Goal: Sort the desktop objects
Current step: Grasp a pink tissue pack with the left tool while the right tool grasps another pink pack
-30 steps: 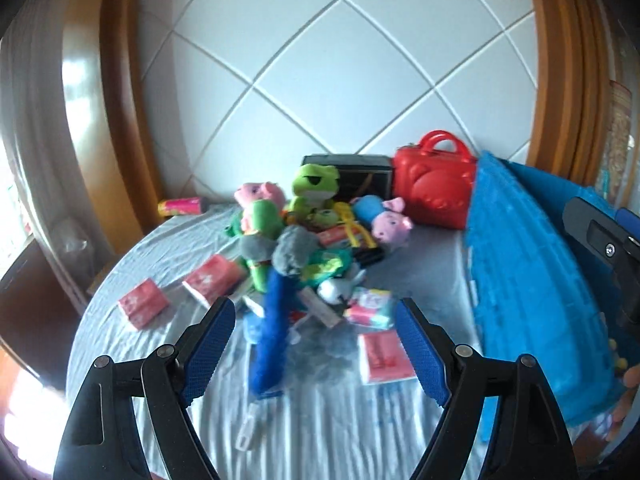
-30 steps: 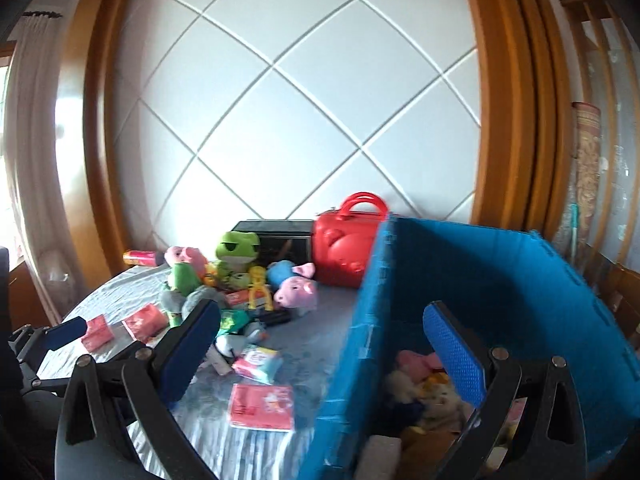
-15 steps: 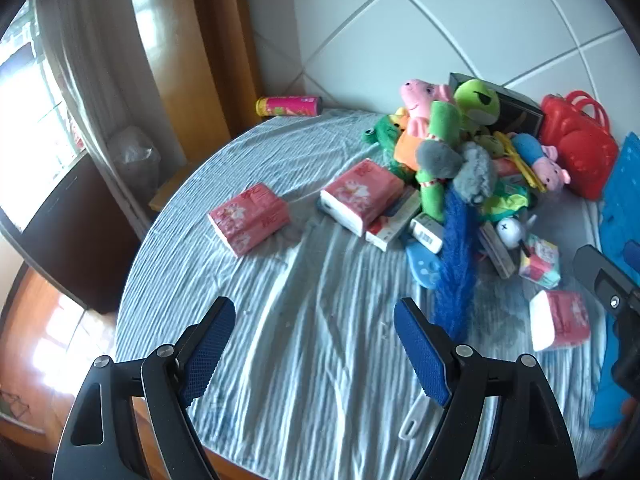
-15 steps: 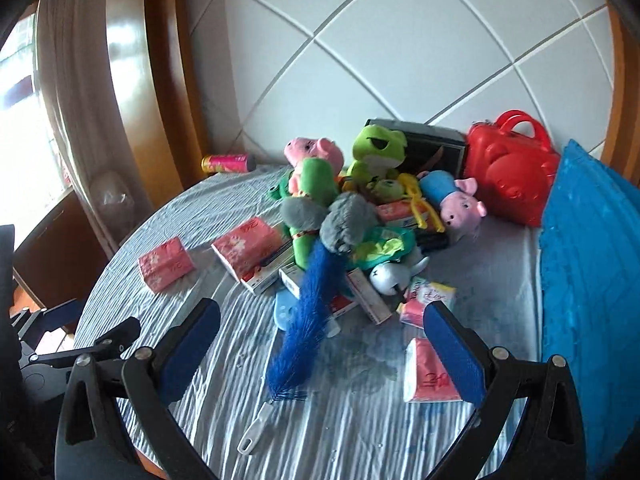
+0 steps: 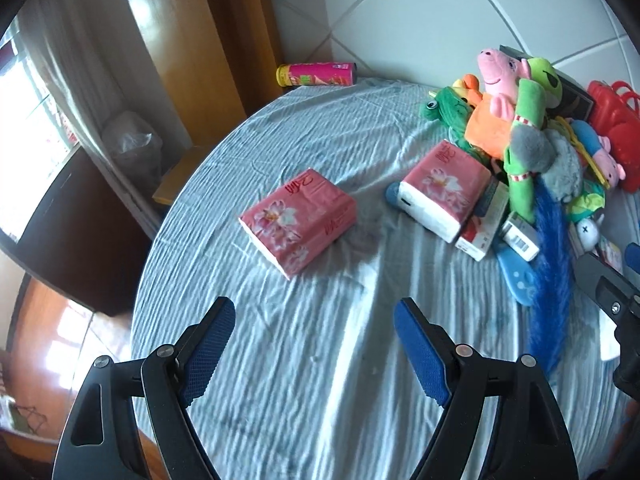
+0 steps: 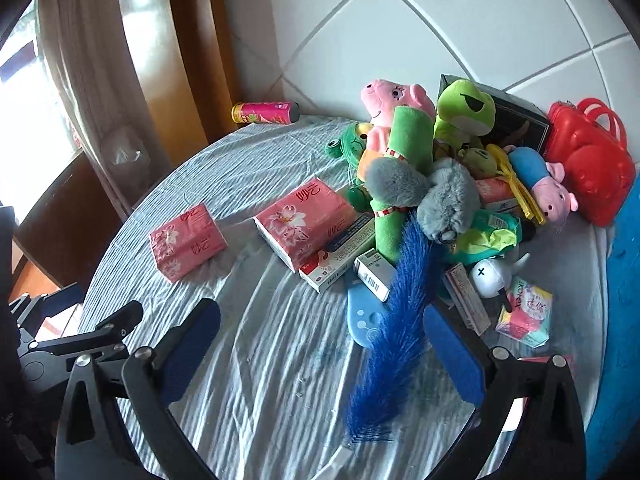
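A round table with a pale blue cloth (image 5: 312,360) holds a heap of plush toys (image 6: 416,152), small boxes and a blue feather duster (image 6: 396,320). One pink tissue pack (image 5: 298,220) lies apart on the cloth, just beyond my open left gripper (image 5: 314,320). A second pink tissue pack (image 6: 306,222) leans on the heap's left edge. My right gripper (image 6: 320,328) is open too, hovering low over the cloth with the duster's bristles near its right finger. Nothing is held by either gripper.
A pink snack can (image 6: 266,113) lies at the table's far edge by the wall. A red plastic case (image 6: 586,168) stands at the back right. A blue bin wall (image 6: 620,320) rises at the right. The table edge drops off on the left.
Both grippers have swung left and downward, away from the blue bin and toward the cloth. The lone tissue pack now sits close ahead of the left gripper. Both jaws stayed open.
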The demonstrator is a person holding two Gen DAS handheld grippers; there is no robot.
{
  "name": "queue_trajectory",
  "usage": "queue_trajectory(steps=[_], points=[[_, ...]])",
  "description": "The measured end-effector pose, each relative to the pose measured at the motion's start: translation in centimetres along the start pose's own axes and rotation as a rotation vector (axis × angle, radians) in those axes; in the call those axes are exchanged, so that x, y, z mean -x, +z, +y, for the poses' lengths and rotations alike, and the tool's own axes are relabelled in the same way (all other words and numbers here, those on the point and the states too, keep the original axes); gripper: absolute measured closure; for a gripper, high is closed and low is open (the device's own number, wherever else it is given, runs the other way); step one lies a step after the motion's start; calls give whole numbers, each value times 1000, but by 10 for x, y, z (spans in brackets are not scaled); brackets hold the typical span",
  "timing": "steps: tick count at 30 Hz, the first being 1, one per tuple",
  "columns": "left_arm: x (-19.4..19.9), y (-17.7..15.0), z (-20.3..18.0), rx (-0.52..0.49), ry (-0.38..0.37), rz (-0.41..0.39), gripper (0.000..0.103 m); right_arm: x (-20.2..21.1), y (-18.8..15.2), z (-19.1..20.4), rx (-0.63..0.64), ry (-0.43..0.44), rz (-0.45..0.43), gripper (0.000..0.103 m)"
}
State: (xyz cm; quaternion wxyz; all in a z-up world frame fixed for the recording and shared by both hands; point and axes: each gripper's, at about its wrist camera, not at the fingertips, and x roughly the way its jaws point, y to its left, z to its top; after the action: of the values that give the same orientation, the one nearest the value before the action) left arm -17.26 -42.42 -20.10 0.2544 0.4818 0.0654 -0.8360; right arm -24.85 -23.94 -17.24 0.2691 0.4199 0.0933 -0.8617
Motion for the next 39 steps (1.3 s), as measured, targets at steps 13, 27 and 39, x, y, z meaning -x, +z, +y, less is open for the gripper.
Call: queue_trajectory(steps=[13, 27, 39], points=[[-124, 42, 50, -311, -176, 80, 21, -91, 7, 72, -261, -189, 118, 0], [-182, 71, 21, -446, -236, 73, 8, -159, 25, 88, -418, -303, 177, 0], [-217, 106, 0, -379, -307, 116, 11, -211, 68, 61, -436, -295, 172, 0]])
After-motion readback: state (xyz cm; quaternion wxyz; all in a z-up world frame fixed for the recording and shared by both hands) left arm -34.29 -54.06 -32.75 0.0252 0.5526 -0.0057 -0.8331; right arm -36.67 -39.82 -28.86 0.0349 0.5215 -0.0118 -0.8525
